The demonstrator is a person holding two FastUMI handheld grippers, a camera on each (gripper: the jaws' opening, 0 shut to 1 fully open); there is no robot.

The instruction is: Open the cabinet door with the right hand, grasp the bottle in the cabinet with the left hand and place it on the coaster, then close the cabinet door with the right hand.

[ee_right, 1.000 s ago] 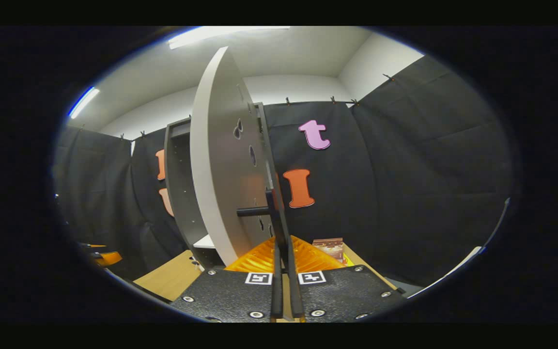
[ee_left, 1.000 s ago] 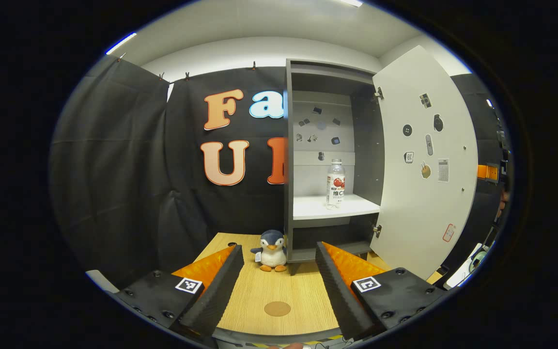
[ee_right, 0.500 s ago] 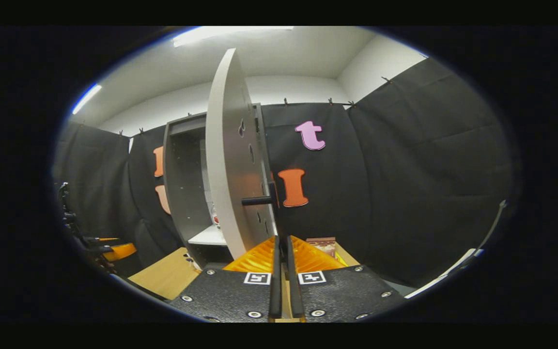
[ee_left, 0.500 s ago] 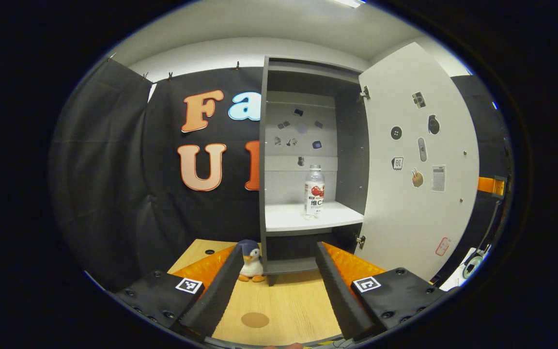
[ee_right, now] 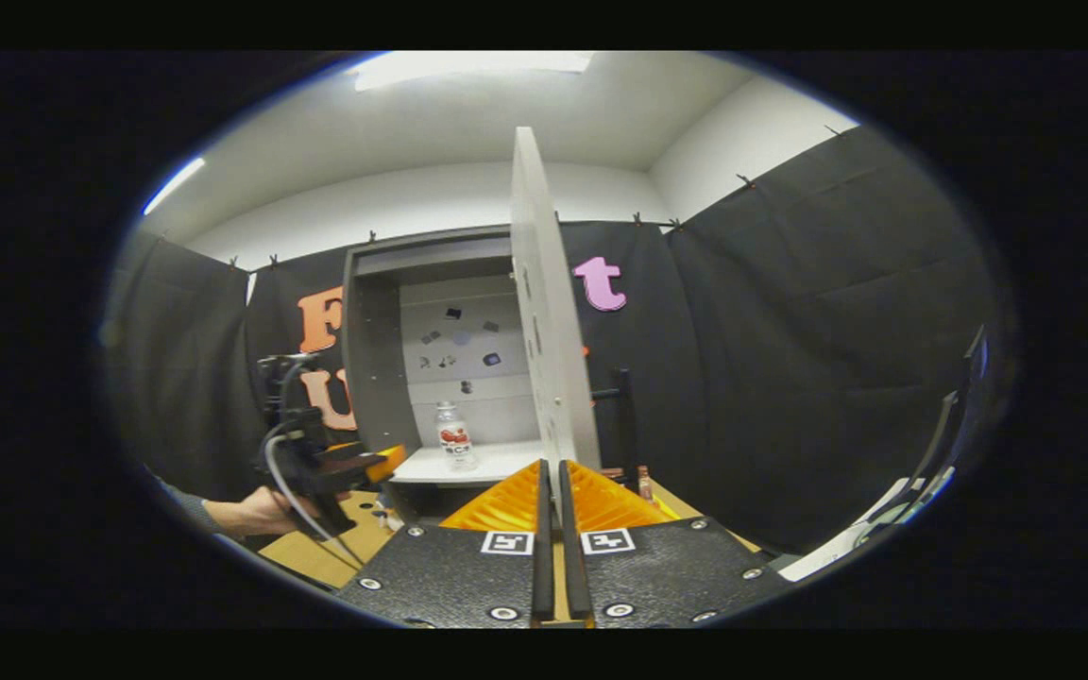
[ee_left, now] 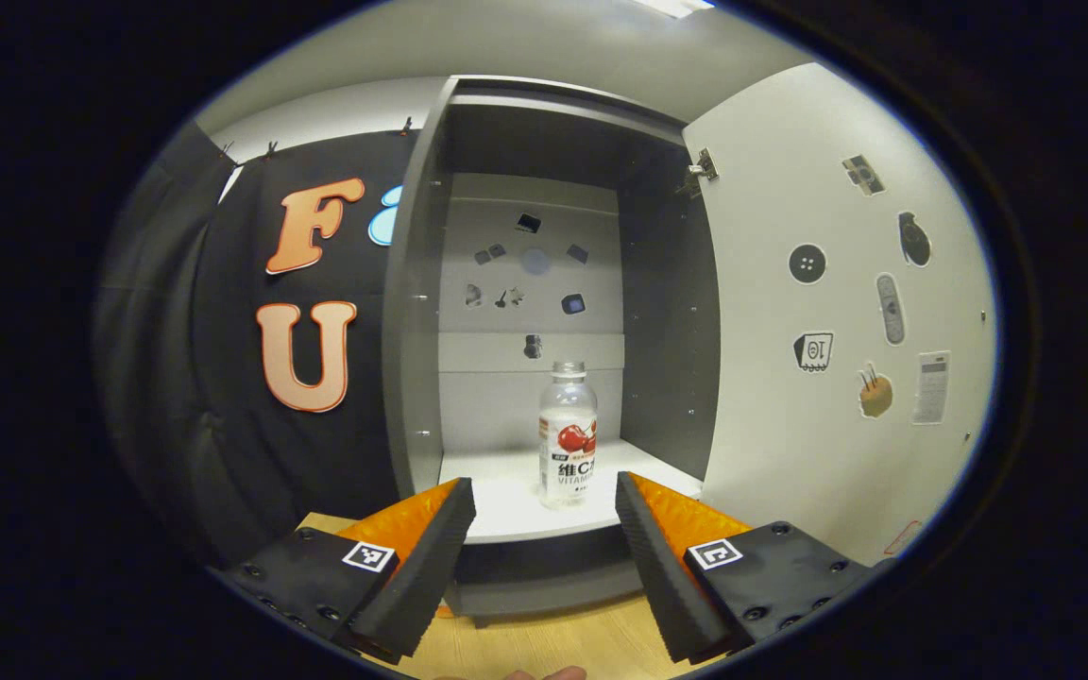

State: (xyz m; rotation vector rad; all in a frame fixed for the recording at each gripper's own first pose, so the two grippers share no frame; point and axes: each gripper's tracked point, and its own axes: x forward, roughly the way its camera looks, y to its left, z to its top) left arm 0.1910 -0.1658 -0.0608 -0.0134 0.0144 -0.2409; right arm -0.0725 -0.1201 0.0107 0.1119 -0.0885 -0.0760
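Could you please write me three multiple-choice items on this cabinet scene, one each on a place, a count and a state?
1. Where does the bottle stand?
A. on the cabinet shelf
B. on the table
C. in a gripper

2. How many bottles are in the cabinet?
A. three
B. two
C. one

3. How is the cabinet door?
A. shut
B. swung open
C. taken off

Answers: 1 A, it stands upright on the white shelf, ahead of the open left gripper. 2 C, a single bottle shows. 3 B, it hangs wide on its hinges.

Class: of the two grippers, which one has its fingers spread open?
The left gripper, aimed at the bottle on the cabinet shelf; its fingers stand wide apart. The right gripper's fingers are nearly together.
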